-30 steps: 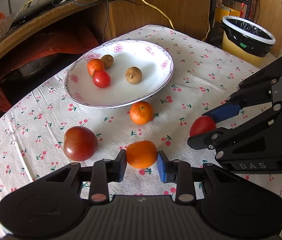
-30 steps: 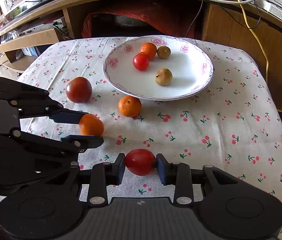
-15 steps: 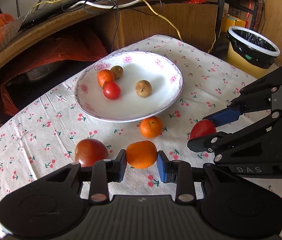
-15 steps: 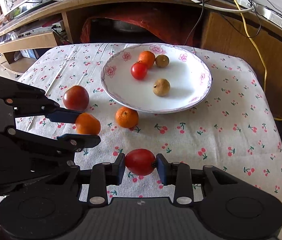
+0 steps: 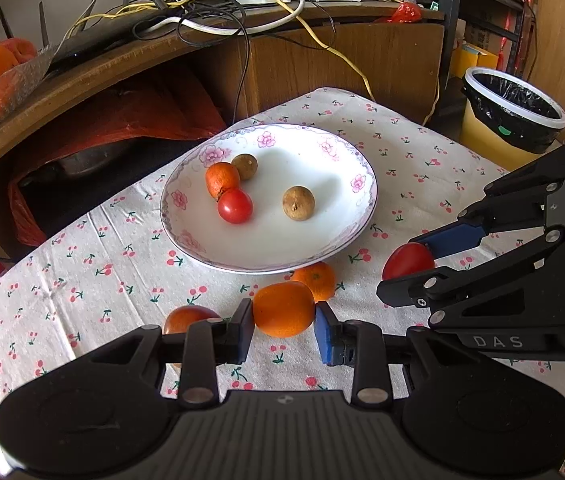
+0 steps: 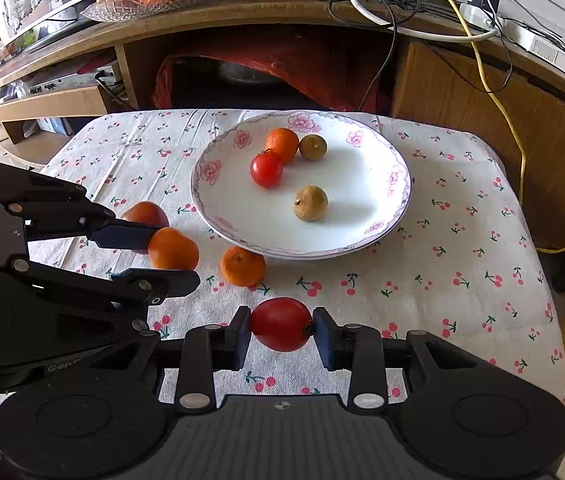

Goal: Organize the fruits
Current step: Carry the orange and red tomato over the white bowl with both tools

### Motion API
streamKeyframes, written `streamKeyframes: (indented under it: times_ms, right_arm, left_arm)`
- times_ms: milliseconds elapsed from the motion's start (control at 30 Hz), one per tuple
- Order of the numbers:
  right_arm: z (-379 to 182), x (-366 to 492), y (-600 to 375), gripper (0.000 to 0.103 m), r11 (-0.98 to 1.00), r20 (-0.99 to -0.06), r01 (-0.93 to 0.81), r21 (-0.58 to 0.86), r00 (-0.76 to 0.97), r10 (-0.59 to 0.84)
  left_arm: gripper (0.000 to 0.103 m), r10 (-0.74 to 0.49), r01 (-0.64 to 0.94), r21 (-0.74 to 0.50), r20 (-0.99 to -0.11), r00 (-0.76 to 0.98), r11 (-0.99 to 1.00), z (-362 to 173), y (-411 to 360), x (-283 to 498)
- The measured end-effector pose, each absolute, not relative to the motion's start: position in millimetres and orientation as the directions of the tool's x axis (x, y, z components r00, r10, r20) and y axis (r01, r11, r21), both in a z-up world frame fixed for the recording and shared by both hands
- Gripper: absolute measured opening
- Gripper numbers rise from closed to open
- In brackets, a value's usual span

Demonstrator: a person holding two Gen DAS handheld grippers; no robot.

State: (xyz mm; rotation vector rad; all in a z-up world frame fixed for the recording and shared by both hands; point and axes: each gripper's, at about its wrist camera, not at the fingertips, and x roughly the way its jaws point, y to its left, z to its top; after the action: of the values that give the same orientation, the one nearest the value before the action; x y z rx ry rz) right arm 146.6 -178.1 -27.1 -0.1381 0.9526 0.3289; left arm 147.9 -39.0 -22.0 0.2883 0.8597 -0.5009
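Left gripper [image 5: 283, 330] is what I'm watching first: its blue pads are pressing both sides of an orange [image 5: 283, 309], holding it above the tablecloth [image 5: 82, 248] just short of the plate [image 5: 322, 240]. I'm seeing the right gripper [image 6: 281, 338] clamping a red tomato [image 6: 281, 323] the same way, also on the near side of the plate. Lying on the plate are a small orange [image 6: 281, 144], a small tomato [image 6: 266, 169] and two brown fruits [image 6: 310, 203]. Another orange [image 6: 242, 266] is sitting against the plate's near rim, and a dark red tomato [image 6: 144, 214] is lying left of it.
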Motion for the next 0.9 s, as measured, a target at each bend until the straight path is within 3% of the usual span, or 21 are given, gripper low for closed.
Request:
streamKeyframes:
  times_ms: [900]
  right_arm:
    - [-20, 166, -182, 0.03, 0.958, -0.792, -0.284, 0.04, 0.576, 0.204]
  left_arm:
    - [0.038, -0.318, 0.512, 0.032, -0.749, 0.581, 0.858, -13, -39, 173]
